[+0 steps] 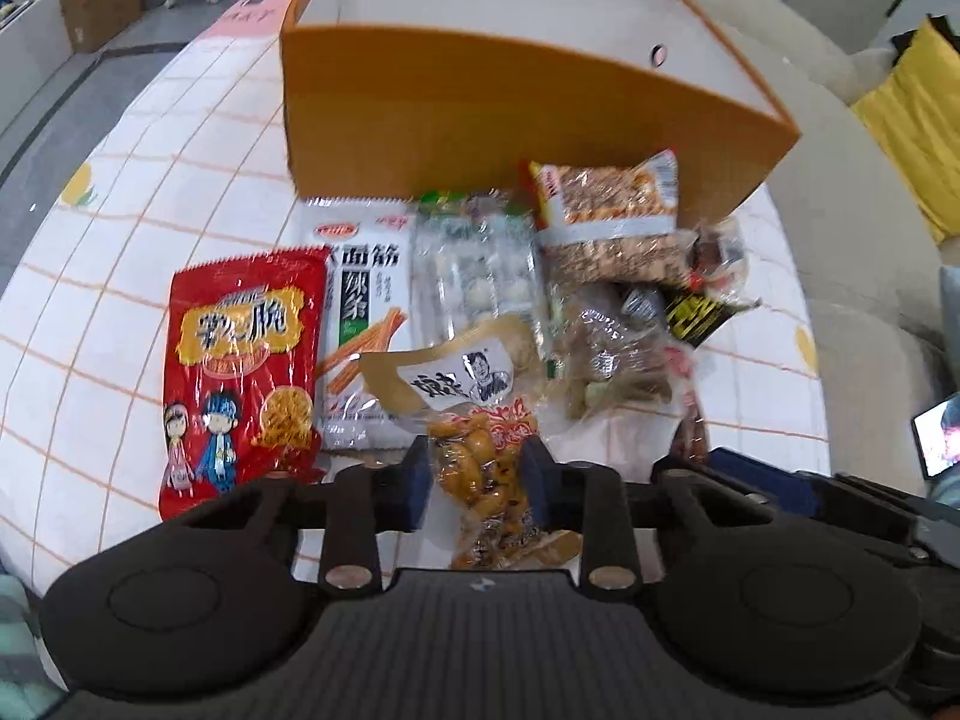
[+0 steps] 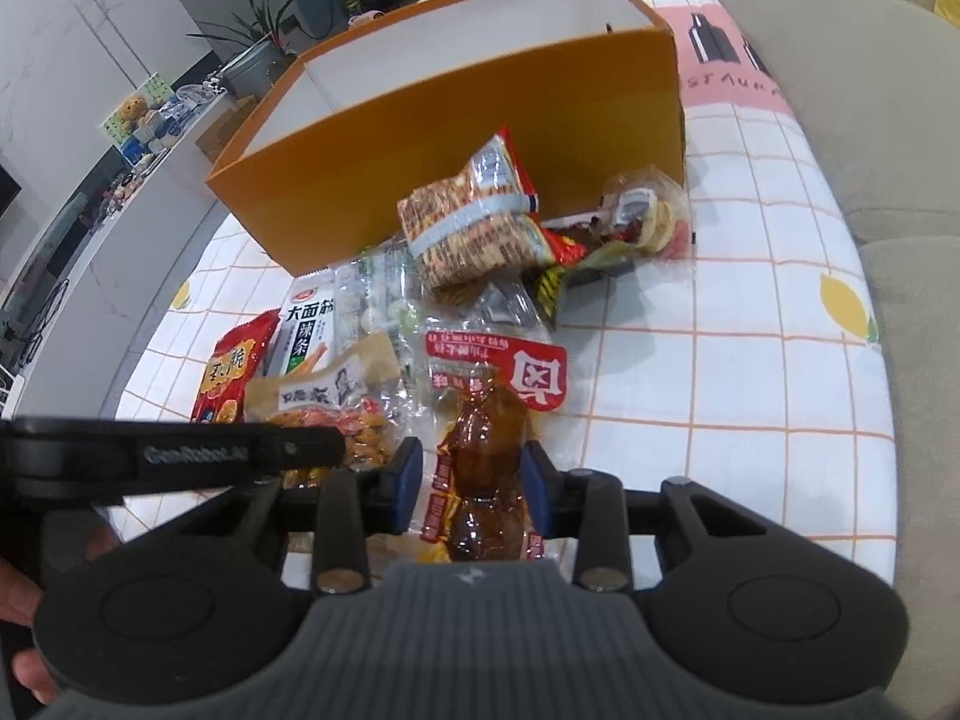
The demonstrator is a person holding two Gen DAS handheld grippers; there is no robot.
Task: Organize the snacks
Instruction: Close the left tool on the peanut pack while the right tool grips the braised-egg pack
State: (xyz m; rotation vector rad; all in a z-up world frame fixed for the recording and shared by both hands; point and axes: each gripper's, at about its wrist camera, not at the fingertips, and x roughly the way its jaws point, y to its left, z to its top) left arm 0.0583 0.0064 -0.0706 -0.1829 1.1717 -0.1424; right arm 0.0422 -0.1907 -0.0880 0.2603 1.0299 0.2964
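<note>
An open orange box [image 1: 480, 114] with white inside stands at the far side of the table; it also shows in the right wrist view [image 2: 480, 138]. A pile of snack packets lies in front of it. My left gripper [image 1: 477, 480] is shut on a clear packet of yellow-orange beans [image 1: 480, 468] with a tan label. My right gripper [image 2: 468, 483] is shut on a clear packet of brown meat [image 2: 486, 456] with a red label. The left gripper's body [image 2: 180, 456] sits just left of the right one.
A red crispy-snack packet [image 1: 240, 372], a white spicy-strip packet [image 1: 360, 312], a clear packet of white pieces [image 1: 480, 276] and a peanut-bar packet [image 1: 612, 204] lie on the checked tablecloth [image 2: 750, 360]. A beige sofa [image 2: 870, 120] borders the table's right side.
</note>
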